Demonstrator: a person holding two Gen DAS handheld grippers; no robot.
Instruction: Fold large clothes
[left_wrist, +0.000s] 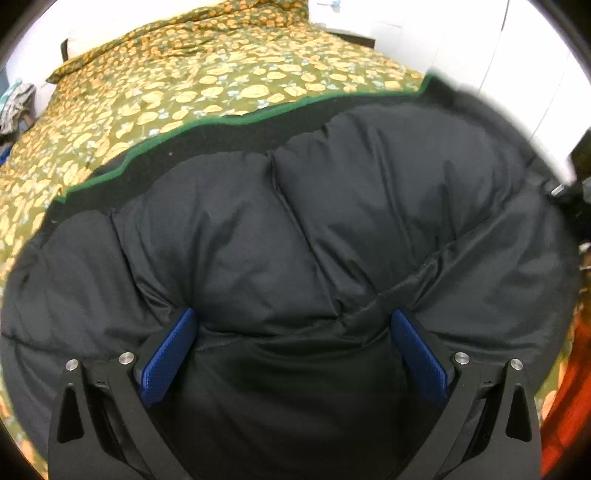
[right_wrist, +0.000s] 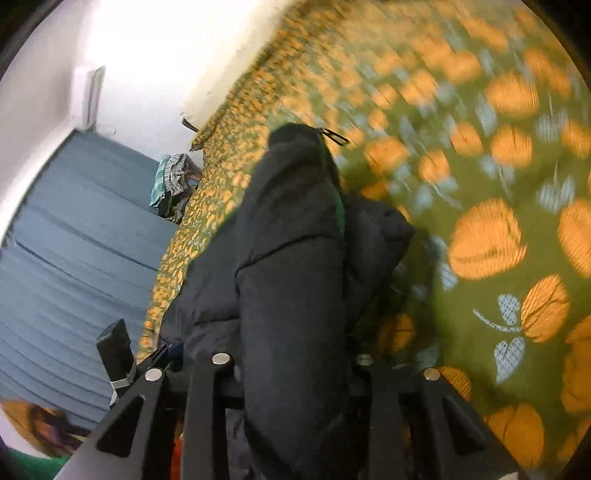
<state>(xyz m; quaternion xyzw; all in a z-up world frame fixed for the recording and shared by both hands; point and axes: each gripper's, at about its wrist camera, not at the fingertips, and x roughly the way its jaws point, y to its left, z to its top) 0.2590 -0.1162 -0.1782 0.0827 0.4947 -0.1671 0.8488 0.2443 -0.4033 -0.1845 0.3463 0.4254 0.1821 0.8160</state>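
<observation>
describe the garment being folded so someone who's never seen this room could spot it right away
Find the bed, covered by an olive bedspread printed with orange flowers. Lying on it, right in front of the left tongs, is a black quilted puffer jacket. It is the only dark, puffy thing on the bed, and a thin green trim runs along its far edge; the right tongs grip a bunched part of it.

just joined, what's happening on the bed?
A person with tongs in each hand is folding a black puffer jacket on the floral bedspread. The left tongs are open, pads pushed down into the jacket's padding on either side. The right tongs are clamped on a bunched fold of it, which hangs between the arms.
</observation>
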